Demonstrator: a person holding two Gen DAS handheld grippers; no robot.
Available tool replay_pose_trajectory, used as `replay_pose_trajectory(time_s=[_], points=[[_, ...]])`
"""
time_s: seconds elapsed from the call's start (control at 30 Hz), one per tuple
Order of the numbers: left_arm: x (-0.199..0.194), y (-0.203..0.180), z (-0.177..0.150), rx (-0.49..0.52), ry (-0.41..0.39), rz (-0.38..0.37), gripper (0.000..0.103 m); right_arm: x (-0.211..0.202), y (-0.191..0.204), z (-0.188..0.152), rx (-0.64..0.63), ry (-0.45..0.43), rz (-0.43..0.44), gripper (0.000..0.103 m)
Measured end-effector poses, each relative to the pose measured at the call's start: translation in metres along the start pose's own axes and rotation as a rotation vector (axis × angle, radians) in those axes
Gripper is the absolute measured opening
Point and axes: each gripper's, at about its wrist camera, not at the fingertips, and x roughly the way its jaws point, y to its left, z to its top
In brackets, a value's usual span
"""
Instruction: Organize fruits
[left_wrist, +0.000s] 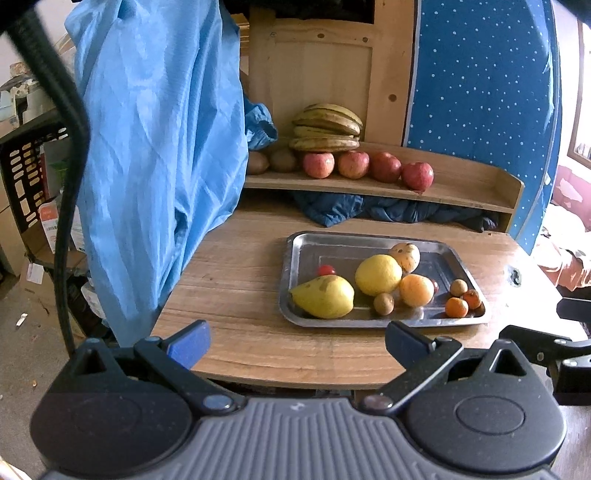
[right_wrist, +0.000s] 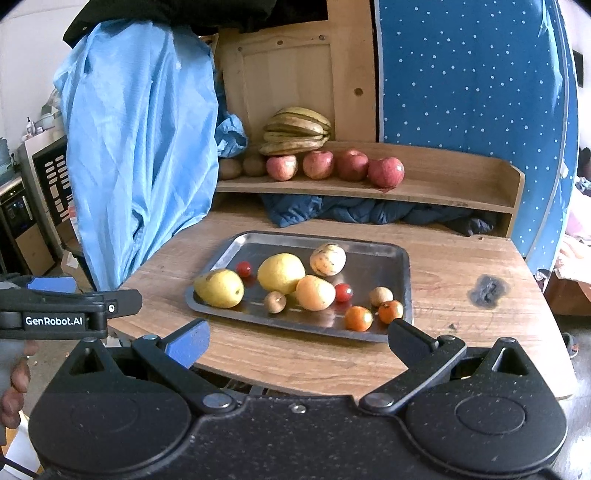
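Both the left gripper and right gripper wait near the shiny metal tray of mixed fruit, jaws wide open and empty, ready to pick.

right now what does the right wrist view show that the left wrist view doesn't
Only the right wrist view shows the second cherry tomato in full, a dark scorch mark on the table, the person's fingers, and the left claw from the side.

Only the left wrist view shows a black crate and a black cable.

Both show the metal tray holding a pear and a lemon, four apples and bananas on the shelf, and the blue cloth. Each view's own claw, right and left, is open and empty.
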Motion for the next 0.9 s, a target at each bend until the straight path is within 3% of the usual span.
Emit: replay_pose_trajectory(time_s=[0.4,0.9], points=[[0.0,0.012,-0.001,0.023,0.014,-0.036,0.103,-0.004,0.022,-0.007,0.022,0.015,-0.035,0.102],[0.009,-0.004,0.003,0.064,0.023,-0.096,0.103,-0.007,0.009,-0.011,0.064,0.018,-0.096,0.102]])
